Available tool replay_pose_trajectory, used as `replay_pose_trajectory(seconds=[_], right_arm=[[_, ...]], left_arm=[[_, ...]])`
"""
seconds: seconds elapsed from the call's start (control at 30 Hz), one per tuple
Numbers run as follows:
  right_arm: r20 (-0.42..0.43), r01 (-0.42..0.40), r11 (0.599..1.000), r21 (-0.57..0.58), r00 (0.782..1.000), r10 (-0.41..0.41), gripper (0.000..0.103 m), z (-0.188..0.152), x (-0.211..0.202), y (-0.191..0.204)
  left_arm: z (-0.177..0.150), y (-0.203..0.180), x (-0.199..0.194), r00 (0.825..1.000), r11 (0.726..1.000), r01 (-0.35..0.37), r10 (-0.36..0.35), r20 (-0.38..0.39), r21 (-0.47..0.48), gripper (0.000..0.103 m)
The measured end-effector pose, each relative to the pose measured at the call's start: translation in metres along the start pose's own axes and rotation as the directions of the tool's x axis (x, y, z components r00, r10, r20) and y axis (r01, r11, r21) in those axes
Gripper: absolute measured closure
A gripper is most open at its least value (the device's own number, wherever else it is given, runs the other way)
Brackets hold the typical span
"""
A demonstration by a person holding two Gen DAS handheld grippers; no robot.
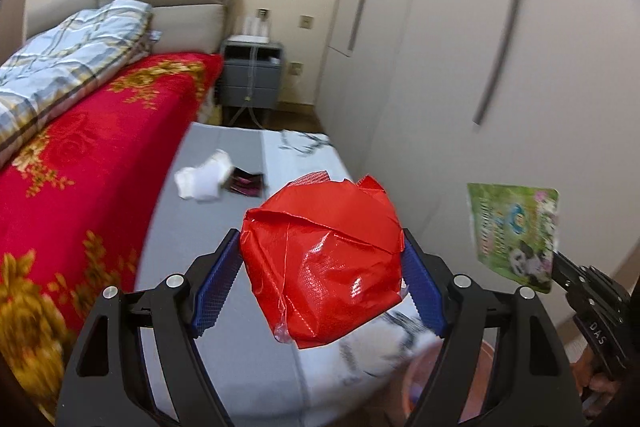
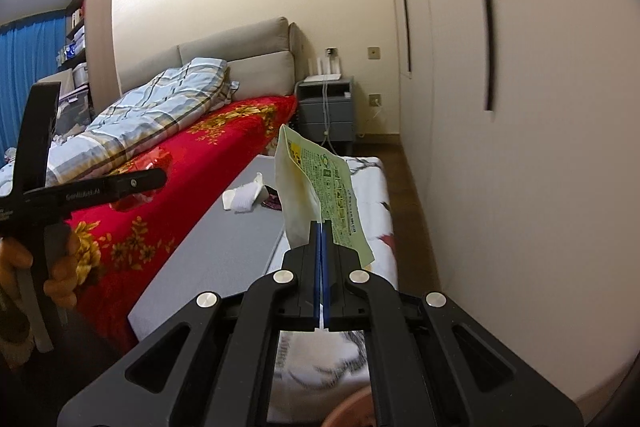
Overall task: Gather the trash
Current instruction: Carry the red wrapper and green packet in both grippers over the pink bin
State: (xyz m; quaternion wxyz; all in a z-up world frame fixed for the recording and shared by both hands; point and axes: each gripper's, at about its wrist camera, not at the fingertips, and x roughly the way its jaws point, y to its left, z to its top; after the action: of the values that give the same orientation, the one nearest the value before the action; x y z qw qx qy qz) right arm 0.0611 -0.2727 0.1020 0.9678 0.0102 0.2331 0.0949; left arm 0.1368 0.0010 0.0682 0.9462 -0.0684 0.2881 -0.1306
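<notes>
Item 1, left gripper (image 1: 322, 259): jaws stood wide, pads pressed on either side of a crumpled red wrapper (image 1: 322, 263), carried in the air above the grey mat (image 1: 240, 267).
Item 2, right gripper (image 2: 322, 227): jaws fully closed, pinching one corner of a green pouch (image 2: 320, 187); the pouch stood up and leaned toward 11 o'clock.
Item 3, uncollected: white tissue (image 1: 204, 179) and a dark wrapper (image 1: 246, 183), lying touching on the mat at 10 o'clock from the red wrapper, near the bed (image 1: 100, 155).
Item 4, possible bin: a pinkish rim (image 2: 352, 407) at 6 o'clock, blurred, perhaps the bin.

Risks, as judged:
- The red wrapper was springy and only lightly squeezed; a quick swing could let it pop free.
- The pouch hung by one corner; it could slide out or catch the bin edge.
- With both grippers loaded, the tissue could get forgotten.
</notes>
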Motion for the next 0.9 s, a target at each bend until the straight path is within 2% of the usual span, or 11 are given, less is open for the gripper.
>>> replay_pose_trajectory(seconds=[0.17, 0.43, 0.57, 0.9], right_arm=[[-0.034, 0.038, 0.999, 0.032, 0.999, -0.037, 0.103, -0.039, -0.038, -0.016], [-0.101, 0.11, 0.987, 0.115, 0.99, -0.099, 0.103, -0.102, -0.063, -0.045], [-0.145, 0.14, 0.982, 0.127, 0.982, -0.121, 0.103, -0.121, -0.059, -0.055], [-0.164, 0.163, 0.974, 0.156, 0.977, -0.138, 0.102, -0.127, -0.054, -0.067]], left_arm=[[-0.041, -0.049, -0.004, 0.997, 0.996, 0.069, -0.067, -0.047, 0.05, 0.028], [-0.101, -0.101, 0.011, 0.986, 0.978, 0.124, -0.101, -0.135, 0.17, 0.028], [-0.111, -0.119, 0.022, 0.981, 0.968, 0.148, -0.118, -0.155, 0.202, 0.028], [-0.115, -0.146, 0.041, 0.973, 0.959, 0.19, -0.154, -0.173, 0.212, 0.028]])
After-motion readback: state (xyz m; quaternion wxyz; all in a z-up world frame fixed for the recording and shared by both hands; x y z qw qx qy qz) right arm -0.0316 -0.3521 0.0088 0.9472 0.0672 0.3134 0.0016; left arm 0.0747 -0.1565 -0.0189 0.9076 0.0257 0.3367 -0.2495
